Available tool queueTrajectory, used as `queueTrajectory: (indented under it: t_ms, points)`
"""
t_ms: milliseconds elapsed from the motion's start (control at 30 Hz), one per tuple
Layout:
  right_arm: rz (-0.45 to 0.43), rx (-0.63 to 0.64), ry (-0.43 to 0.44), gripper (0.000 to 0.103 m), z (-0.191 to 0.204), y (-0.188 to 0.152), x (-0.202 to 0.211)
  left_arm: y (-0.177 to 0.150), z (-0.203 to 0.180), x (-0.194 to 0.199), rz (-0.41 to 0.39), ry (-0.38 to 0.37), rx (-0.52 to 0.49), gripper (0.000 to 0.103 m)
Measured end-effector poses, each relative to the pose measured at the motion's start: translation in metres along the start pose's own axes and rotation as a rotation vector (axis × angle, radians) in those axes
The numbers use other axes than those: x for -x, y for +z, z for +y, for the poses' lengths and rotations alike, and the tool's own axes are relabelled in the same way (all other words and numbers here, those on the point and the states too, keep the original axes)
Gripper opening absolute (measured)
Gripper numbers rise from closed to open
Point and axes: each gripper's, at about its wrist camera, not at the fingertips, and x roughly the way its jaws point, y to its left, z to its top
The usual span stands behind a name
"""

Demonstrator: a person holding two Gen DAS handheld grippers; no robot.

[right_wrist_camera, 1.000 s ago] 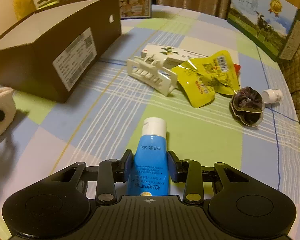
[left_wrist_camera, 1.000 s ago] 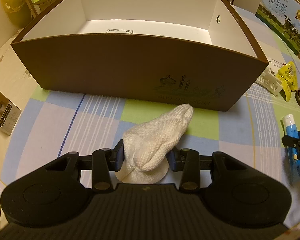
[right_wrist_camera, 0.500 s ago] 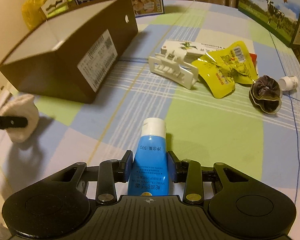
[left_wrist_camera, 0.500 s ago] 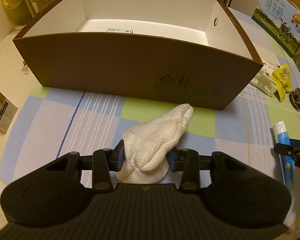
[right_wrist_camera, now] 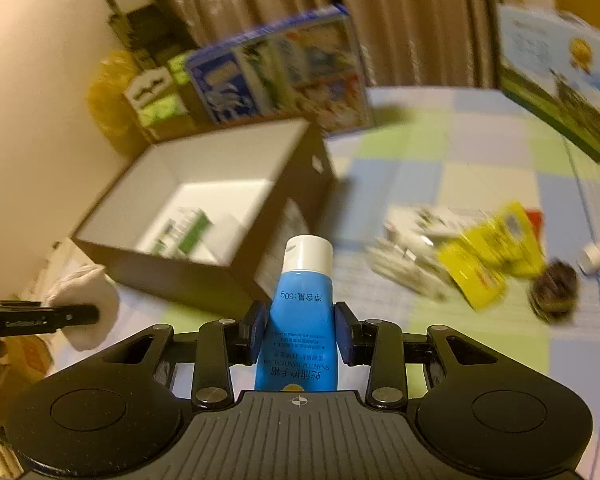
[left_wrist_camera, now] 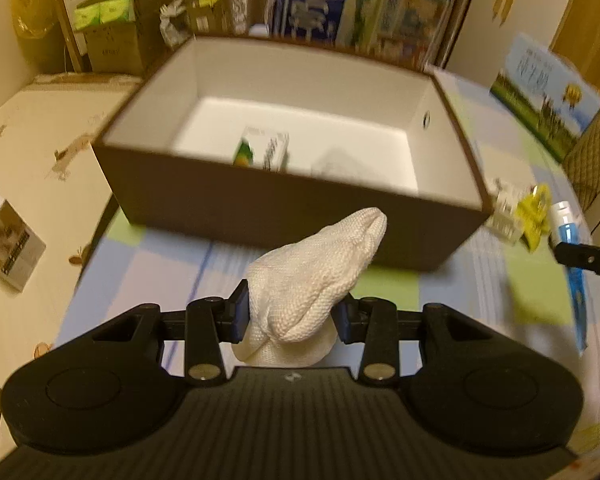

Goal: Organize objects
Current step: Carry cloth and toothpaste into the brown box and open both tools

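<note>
White knitted sock (left_wrist_camera: pixel 316 280), bunched into a soft lump, is clamped between the two pads of the left gripper (left_wrist_camera: pixel 291 314) and held clear above the checked tablecloth (left_wrist_camera: pixel 147 264), its free toe end pointing toward the near wall of the brown cardboard box with a white interior (left_wrist_camera: pixel 259 208). Left jaws are clenched on the sock's lower half. Blue plastic tube with a white cap (right_wrist_camera: pixel 302 312), printed with white lettering, is gripped about mid-body by the right gripper (right_wrist_camera: pixel 301 334), cap end forward and raised over the cloth, near the box's corner. Right jaws are closed firmly against both sides of the tube. From the right wrist view the box (right_wrist_camera: pixel 171 276) stands open-topped, with a small green and white carton (right_wrist_camera: pixel 183 232) lying on its floor; the same carton (left_wrist_camera: pixel 263 152) appears in the left wrist view near the middle of the box floor. On the cloth to the right of the box lie a white plastic clip-like item (right_wrist_camera: pixel 404 264), blurred, a yellow foil packet (right_wrist_camera: pixel 488 252) partly over it, a dark scrunchie (right_wrist_camera: pixel 554 290) just beside the packet, and a small white cap (right_wrist_camera: pixel 596 254) a little further out. Printed cartons (right_wrist_camera: pixel 275 68) stand behind the box against the curtain. Both views show motion blur.
</note>
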Motion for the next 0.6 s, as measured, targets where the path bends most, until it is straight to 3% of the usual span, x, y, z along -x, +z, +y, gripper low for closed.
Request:
queueTrajectory:
  t_ms: [333,600]
  points:
    - [-0.072,0.071,0.122,0.034,0.056,0.062,-0.028,0.061,0.011,0.011,-0.113,-0.005,-0.022,0.036]
    - [-0.106,0.103,0.106,0.034,0.081,0.105,-0.07,0.118,0.036,-0.012,-0.154,0.064,-0.043,0.036]
